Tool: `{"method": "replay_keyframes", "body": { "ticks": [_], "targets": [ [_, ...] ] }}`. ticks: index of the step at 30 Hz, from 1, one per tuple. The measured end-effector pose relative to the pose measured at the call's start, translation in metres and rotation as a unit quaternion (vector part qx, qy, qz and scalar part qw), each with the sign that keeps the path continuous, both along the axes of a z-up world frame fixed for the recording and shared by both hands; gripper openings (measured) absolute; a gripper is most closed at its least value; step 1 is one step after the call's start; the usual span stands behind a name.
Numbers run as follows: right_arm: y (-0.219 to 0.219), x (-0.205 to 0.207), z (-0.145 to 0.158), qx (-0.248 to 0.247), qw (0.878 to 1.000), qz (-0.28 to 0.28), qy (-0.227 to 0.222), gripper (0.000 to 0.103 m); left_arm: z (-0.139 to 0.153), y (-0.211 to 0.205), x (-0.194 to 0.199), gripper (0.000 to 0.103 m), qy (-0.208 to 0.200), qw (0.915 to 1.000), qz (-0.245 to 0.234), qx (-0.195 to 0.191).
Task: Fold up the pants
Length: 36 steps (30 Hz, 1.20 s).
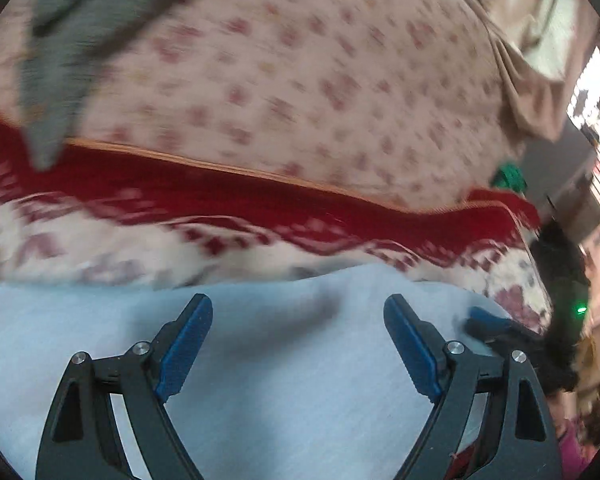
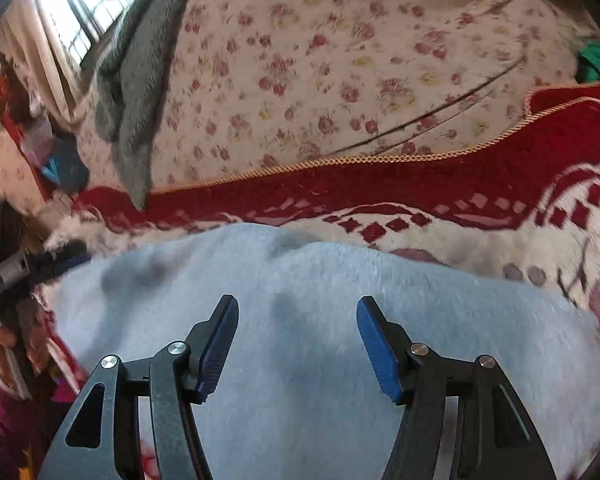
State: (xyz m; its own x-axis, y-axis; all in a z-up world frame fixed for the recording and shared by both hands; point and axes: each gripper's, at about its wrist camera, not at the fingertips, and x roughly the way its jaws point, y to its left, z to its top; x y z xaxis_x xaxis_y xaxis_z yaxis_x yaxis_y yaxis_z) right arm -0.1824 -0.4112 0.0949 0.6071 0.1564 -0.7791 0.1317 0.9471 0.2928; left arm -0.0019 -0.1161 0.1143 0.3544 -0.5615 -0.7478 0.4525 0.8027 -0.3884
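Both tools, left [image 1: 298, 306] and right [image 2: 297, 306], gape wide over light-blue pants [image 2: 300, 300]; a grey towel [image 2: 136, 80] lies beyond on the floral sheet [image 2: 320, 60].

Two black grippers with blue pads.

The left gripper [image 1: 298, 312] had matte black arms with triangular cut-outs near the base, and round silver screws sat at the linkage joints. Its fingers [image 1: 186, 344] carried ribbed blue pads on their inner faces. The right gripper [image 2: 297, 312] was built alike: black forked arms, four silver screw heads, and blue ridged pads on its fingers [image 2: 378, 350]. From the left camera its blue tip and black body appeared blurred at the edge, a small green light [image 1: 581, 309] glowing above.
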Motion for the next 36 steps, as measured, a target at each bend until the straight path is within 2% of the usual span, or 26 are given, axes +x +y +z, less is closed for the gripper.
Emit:
{"method": "replay_keyframes", "body": {
  "ticks": [3, 5, 10, 18, 19, 20, 21, 22, 23, 25, 32, 35, 36],
  "targets": [
    [-0.016, -0.001, -0.029, -0.016, 0.999, -0.018, 0.028, 0.065, -0.012, -0.043, 0.01, 0.087, 0.0, 0.9994, -0.031, 0.017],
    [-0.023, -0.01, -0.04, -0.01, 1.0, -0.018, 0.022, 0.063, -0.021, -0.072, 0.018, 0.087, 0.001, 0.9981, -0.052, 0.034],
    [-0.011, -0.014, -0.037, -0.058, 0.998, 0.003, 0.008, 0.065, -0.047, -0.113, 0.029, 0.087, 0.014, 0.9935, -0.087, 0.072],
    [-0.012, -0.017, -0.037, -0.043, 0.999, 0.006, -0.004, 0.069, -0.066, -0.149, 0.026, 0.086, 0.005, 0.981, -0.137, 0.137],
    [-0.011, -0.016, -0.038, -0.043, 0.999, 0.007, -0.004, 0.069, -0.064, -0.151, 0.025, 0.083, 0.001, 0.9801, -0.142, 0.139],
    [-0.011, -0.016, -0.038, -0.042, 0.999, 0.008, -0.005, 0.069, -0.062, -0.155, 0.024, 0.06, -0.007, 0.9788, -0.152, 0.137],
    [-0.012, -0.017, -0.038, -0.041, 0.999, 0.007, -0.005, 0.07, -0.062, -0.158, 0.021, 0.027, -0.013, 0.9767, -0.158, 0.144],
    [-0.012, -0.017, -0.037, -0.039, 0.999, 0.007, -0.005, 0.07, -0.061, -0.163, 0.018, 0.021, -0.021, 0.9732, -0.164, 0.159],
    [-0.012, -0.017, -0.037, -0.039, 0.999, 0.007, -0.006, 0.07, -0.06, -0.166, 0.015, 0.02, -0.03, 0.9715, -0.166, 0.166],
    [-0.011, -0.016, -0.038, -0.04, 0.999, 0.007, -0.006, 0.07, -0.058, -0.169, 0.01, 0.013, -0.052, 0.9704, -0.168, 0.165],
    [-0.009, -0.015, -0.039, -0.047, 0.999, 0.015, -0.007, 0.074, -0.059, -0.156, 0.017, 0.01, -0.034, 0.9836, -0.131, 0.119],
    [-0.006, -0.013, -0.04, -0.055, 0.998, 0.023, -0.004, 0.078, -0.056, -0.152, 0.005, 0.017, -0.065, 0.9819, -0.106, 0.143],
    [-0.006, -0.013, -0.04, -0.058, 0.998, 0.025, -0.002, 0.079, -0.053, -0.149, -0.001, 0.03, -0.081, 0.9805, -0.097, 0.151]
  ]
}}
